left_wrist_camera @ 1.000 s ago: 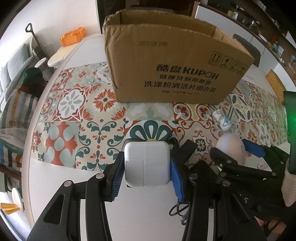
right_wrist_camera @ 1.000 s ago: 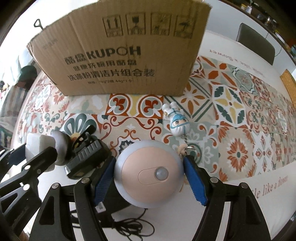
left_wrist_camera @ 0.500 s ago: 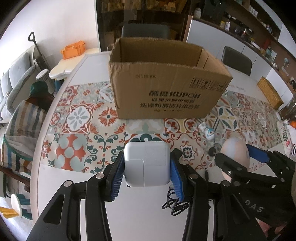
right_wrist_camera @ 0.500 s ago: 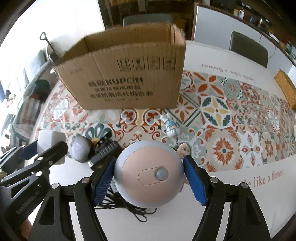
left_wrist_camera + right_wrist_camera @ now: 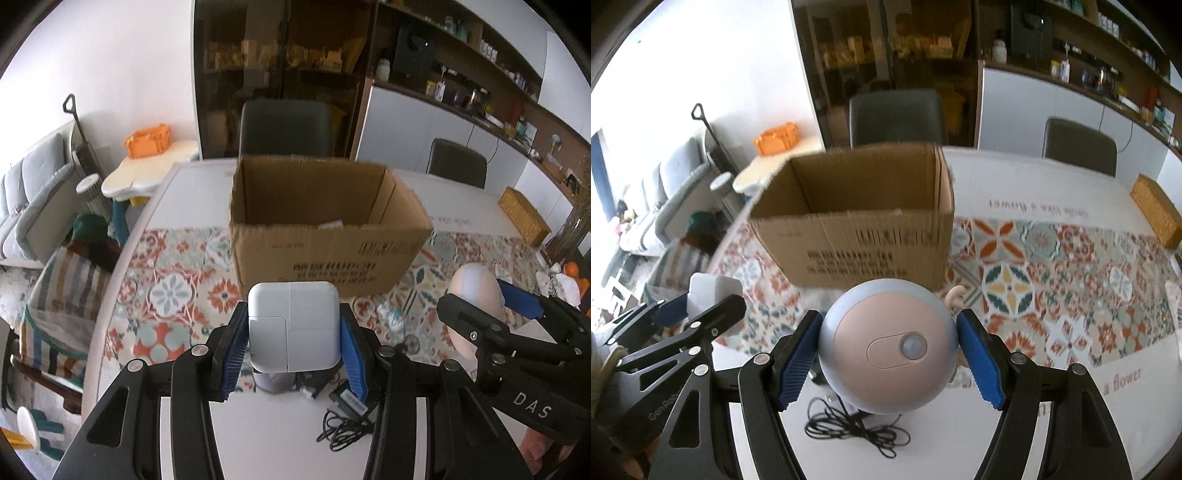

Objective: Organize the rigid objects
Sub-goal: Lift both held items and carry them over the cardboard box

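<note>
My left gripper (image 5: 293,347) is shut on a white square power adapter (image 5: 293,326) and holds it high above the table. My right gripper (image 5: 888,354) is shut on a round pink and grey-blue lamp (image 5: 888,349), also raised; it shows in the left wrist view (image 5: 476,291) to the right. An open brown cardboard box (image 5: 325,232) stands ahead on the patterned runner; it shows in the right wrist view (image 5: 864,229) too. Its inside looks mostly bare, with a small pale item at the bottom.
On the white table below lie a black cable bundle (image 5: 857,428), a dark adapter (image 5: 349,398), a grey object (image 5: 273,382) and a small figurine (image 5: 395,321). A wicker basket (image 5: 1156,210) sits at the far right. Chairs (image 5: 286,125) stand behind the table.
Both grippers have risen with their objects, from low over the table to well above it. The box now looks smaller and its open top is visible.
</note>
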A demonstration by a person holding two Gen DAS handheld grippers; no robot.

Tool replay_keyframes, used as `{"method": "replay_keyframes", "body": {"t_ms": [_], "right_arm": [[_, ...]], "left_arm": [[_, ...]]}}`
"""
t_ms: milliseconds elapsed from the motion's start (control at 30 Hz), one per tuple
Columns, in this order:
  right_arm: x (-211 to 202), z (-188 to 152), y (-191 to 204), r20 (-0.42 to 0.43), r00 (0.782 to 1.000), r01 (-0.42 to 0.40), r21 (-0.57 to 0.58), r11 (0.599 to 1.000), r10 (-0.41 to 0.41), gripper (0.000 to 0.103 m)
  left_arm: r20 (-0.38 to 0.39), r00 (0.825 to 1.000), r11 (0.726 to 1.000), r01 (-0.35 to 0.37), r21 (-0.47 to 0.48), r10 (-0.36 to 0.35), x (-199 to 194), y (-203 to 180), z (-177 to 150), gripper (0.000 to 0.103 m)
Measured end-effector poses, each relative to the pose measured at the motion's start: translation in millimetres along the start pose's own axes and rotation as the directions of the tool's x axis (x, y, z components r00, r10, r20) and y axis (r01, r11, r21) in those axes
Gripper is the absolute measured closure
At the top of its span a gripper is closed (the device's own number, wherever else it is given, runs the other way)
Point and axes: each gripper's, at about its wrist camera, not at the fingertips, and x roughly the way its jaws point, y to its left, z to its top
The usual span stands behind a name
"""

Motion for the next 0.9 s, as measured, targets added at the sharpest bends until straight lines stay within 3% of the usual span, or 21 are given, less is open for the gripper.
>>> {"method": "replay_keyframes", "body": {"t_ms": [467, 900], "right_arm": [[-37, 45, 10, 0.185, 0.982, -0.023, -0.023, 0.999, 0.027, 0.029], [-32, 82, 14, 0.247, 0.968, -0.038, -0.046, 0.998, 0.048, 0.029]], "left_arm": [[0.136, 0.991, 1.000, 0.010, 0.020, -0.013, -25, 1, 48, 0.057], [0.188, 0.982, 0.999, 0.003, 0.048, -0.012, -21, 1, 90, 0.057]]}}
